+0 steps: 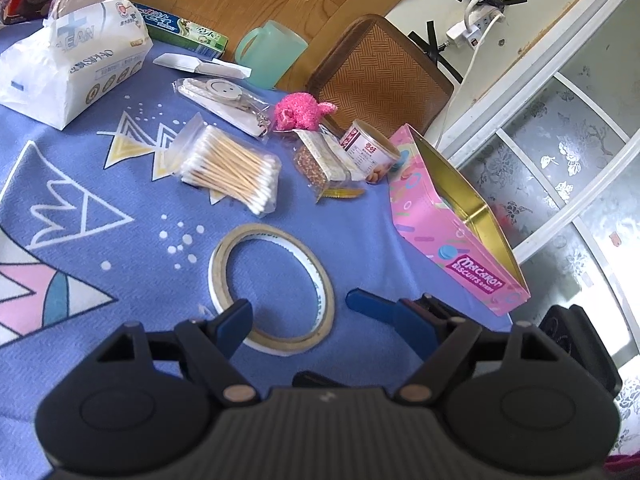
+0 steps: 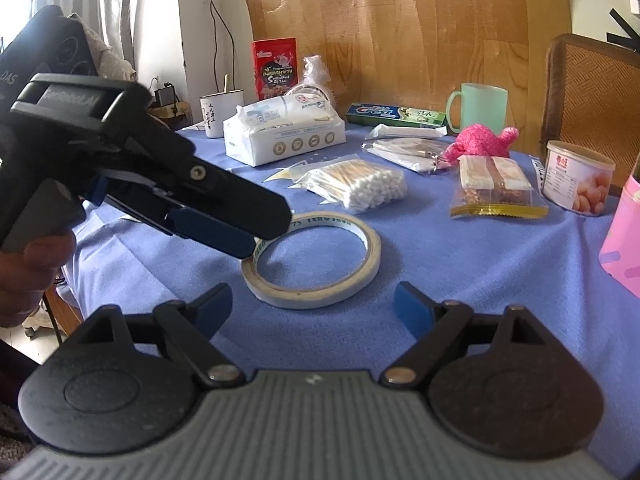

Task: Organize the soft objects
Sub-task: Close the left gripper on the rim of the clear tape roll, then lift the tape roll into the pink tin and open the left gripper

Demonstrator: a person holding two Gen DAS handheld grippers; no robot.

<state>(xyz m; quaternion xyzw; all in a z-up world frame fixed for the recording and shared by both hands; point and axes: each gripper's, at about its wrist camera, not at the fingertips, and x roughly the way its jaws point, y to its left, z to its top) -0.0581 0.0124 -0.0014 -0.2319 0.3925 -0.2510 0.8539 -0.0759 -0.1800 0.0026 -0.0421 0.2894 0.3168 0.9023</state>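
Observation:
A fuzzy pink soft toy (image 1: 298,111) lies at the far edge of the blue tablecloth (image 1: 100,184); it also shows in the right wrist view (image 2: 482,141). A white tissue pack (image 1: 68,68) sits far left, also seen in the right wrist view (image 2: 282,132). An open pink biscuit tin (image 1: 452,220) stands at the right. My left gripper (image 1: 298,308) is open and empty over a tape roll (image 1: 272,284). In the right wrist view the left gripper (image 2: 236,236) hovers at the tape roll (image 2: 312,258). My right gripper (image 2: 314,306) is open and empty just before the roll.
A bag of cotton swabs (image 1: 232,168), a snack bar packet (image 1: 324,160), a small can (image 1: 370,150), a toothpaste box (image 1: 180,28), a green mug (image 1: 270,52) and a packaged keychain (image 1: 224,100) lie on the cloth. A woven chair (image 1: 380,76) stands behind the table.

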